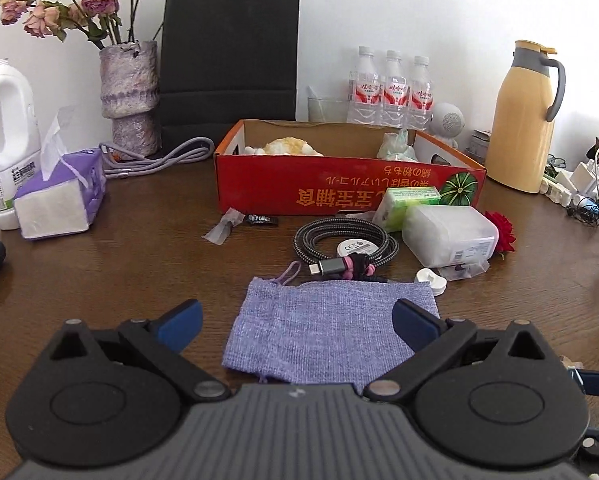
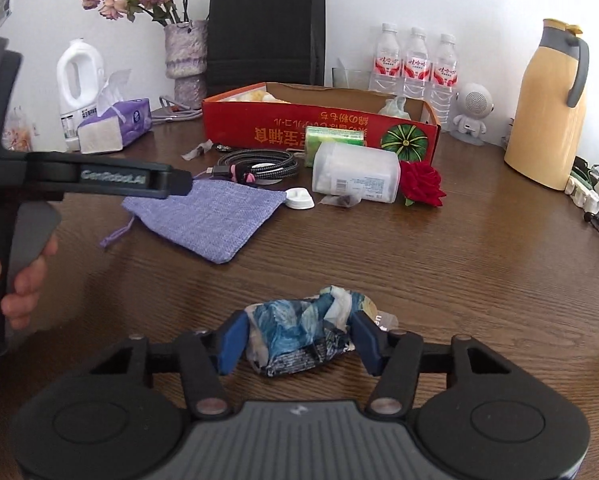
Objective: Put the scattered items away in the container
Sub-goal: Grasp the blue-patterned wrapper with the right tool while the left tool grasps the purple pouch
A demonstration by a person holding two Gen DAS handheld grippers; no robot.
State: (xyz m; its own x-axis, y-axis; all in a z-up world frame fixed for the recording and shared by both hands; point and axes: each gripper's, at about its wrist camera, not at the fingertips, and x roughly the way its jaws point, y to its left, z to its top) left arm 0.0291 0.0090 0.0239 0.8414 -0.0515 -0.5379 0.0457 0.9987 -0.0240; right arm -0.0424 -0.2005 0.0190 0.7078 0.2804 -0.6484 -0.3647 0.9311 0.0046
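Right wrist: right gripper clamped on crumpled wrapper lying on table; pickup step. Left gripper apart over pouch, not gripping. Next: lift wrapper, carry to box, drop in.

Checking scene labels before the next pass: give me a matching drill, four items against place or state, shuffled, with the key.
Items:
1. purple pouch
2. crumpled blue wrapper
3. red rose
4. coiled cable

Places or states:
A. between the right claw pads, pressed on both sides
B. lying flat under the open left claw
C. on the table beside the clear plastic box
D. in front of the red box, beyond the pouch

Pairs: 1-B, 2-A, 3-C, 4-D
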